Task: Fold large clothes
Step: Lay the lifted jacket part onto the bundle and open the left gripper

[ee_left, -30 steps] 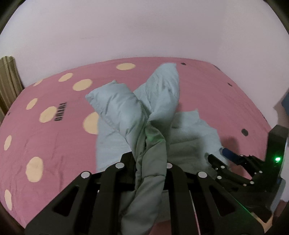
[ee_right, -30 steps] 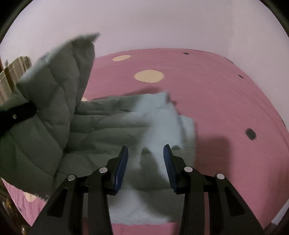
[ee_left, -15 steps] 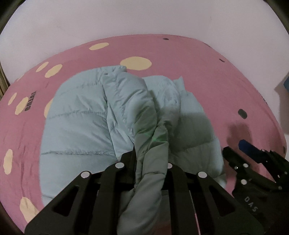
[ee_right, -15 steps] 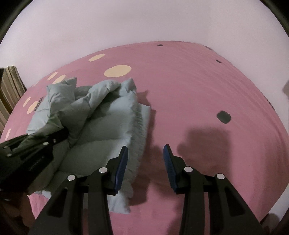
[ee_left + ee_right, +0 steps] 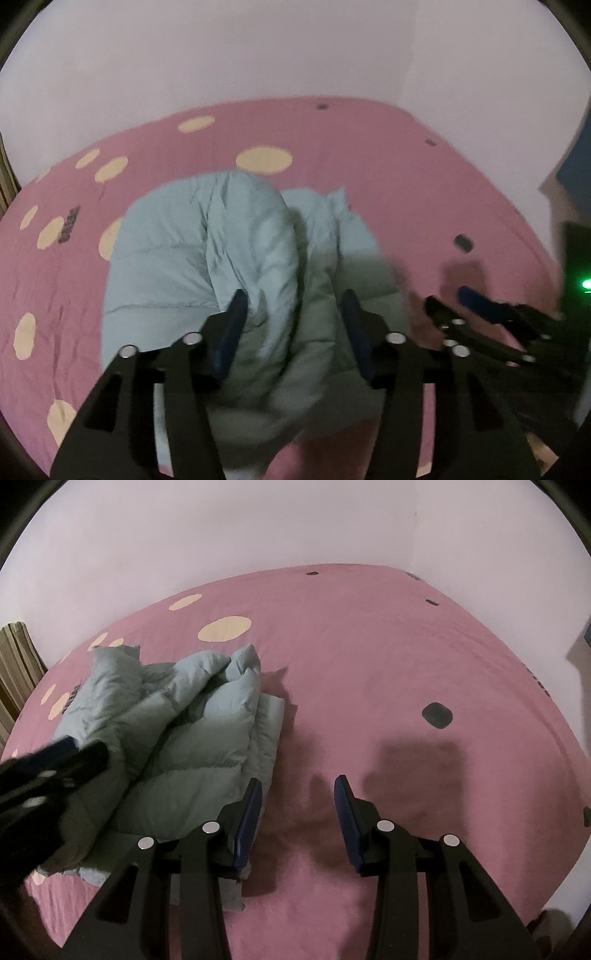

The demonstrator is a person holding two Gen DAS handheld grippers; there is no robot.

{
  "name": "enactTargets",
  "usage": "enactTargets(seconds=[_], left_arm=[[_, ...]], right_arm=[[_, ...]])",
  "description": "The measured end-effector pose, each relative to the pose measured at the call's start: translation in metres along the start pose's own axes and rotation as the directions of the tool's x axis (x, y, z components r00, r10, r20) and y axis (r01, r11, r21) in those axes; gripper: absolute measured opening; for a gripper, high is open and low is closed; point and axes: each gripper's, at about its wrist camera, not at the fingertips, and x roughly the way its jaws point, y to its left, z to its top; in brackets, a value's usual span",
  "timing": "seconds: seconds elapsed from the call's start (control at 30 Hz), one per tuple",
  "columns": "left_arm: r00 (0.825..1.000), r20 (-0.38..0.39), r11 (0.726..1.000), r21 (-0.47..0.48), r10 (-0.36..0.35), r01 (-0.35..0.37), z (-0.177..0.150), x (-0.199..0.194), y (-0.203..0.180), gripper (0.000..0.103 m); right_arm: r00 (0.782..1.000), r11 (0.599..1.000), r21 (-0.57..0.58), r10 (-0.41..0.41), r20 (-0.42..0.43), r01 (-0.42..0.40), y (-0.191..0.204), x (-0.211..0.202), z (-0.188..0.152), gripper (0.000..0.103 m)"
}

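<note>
The puffy light blue jacket point(image 5: 207, 258) lies bunched up on the pink bed cover point(image 5: 388, 166) with its yellow dots. A thick fold of it runs right between the fingers of my left gripper point(image 5: 293, 308). Those jaws are opening now, and the blue pads point(image 5: 236, 314) do not seem to press the cloth. My right gripper point(image 5: 297, 795) is off to the side of the jacket. Its fingers stand partly apart with nothing between them, only bare pink cover below. The jacket's edge is just beside its left finger. Past both sets of fingers is a pale wall point(image 5: 295, 524). A striped curtain point(image 5: 16, 664) hangs far left.
</note>
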Motion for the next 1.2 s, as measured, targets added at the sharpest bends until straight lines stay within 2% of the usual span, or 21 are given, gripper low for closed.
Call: enactTargets(seconds=[0.17,0.3,0.4,0.57,0.6,0.63,0.67,0.8,1.07,1.17,1.2], left_arm=[[0.997,0.079,1.0,-0.027,0.007,-0.005,0.011,-0.037,0.023,0.065],[0.988,0.113,0.991,-0.093,0.105,-0.095,0.015,-0.049,0.066,0.067],[0.983,0.091,0.978,-0.153,0.159,-0.144,0.015,-0.046,0.101,0.067],[0.967,0.041,0.953,-0.182,0.253,-0.242,0.011,-0.026,0.145,0.068],[0.965,0.029,0.949,-0.193,0.26,-0.25,0.009,-0.021,0.154,0.068],[0.966,0.02,0.947,-0.205,0.259,-0.249,0.007,-0.019,0.161,0.068],[0.967,0.007,0.943,-0.225,0.254,-0.246,0.004,-0.015,0.17,0.068],[0.971,-0.028,0.937,-0.257,0.238,-0.237,-0.004,0.0,0.187,0.068],[0.976,-0.062,0.94,-0.263,0.209,-0.218,-0.012,0.026,0.194,0.068],[0.973,-0.06,0.933,-0.278,0.221,-0.229,-0.015,0.029,0.195,0.068],[0.974,-0.062,0.931,-0.287,0.217,-0.226,-0.016,0.03,0.195,0.068]], right_arm=[[1.0,1.0,-0.014,0.007,0.018,-0.007,0.007,-0.008,0.008,0.041],[0.999,0.999,-0.029,0.036,0.03,-0.035,0.021,-0.015,0.018,0.044],[0.998,0.997,-0.066,0.042,0.052,-0.038,0.041,-0.019,0.025,0.052],[0.995,0.994,-0.077,0.086,0.051,-0.082,0.067,-0.016,0.042,0.055],[0.994,0.993,-0.075,0.095,0.052,-0.091,0.072,-0.014,0.045,0.062],[0.993,0.993,-0.072,0.101,0.055,-0.097,0.076,-0.013,0.047,0.067],[0.992,0.992,-0.07,0.109,0.057,-0.105,0.081,-0.011,0.05,0.068],[0.994,0.992,-0.083,0.1,0.035,-0.097,0.098,0.005,0.057,0.069],[0.997,0.992,-0.107,0.071,-0.032,-0.074,0.119,0.036,0.056,0.069],[0.997,0.993,-0.094,0.065,-0.038,-0.068,0.119,0.043,0.052,0.069],[0.997,0.994,-0.085,0.072,-0.042,-0.075,0.118,0.045,0.051,0.061]])
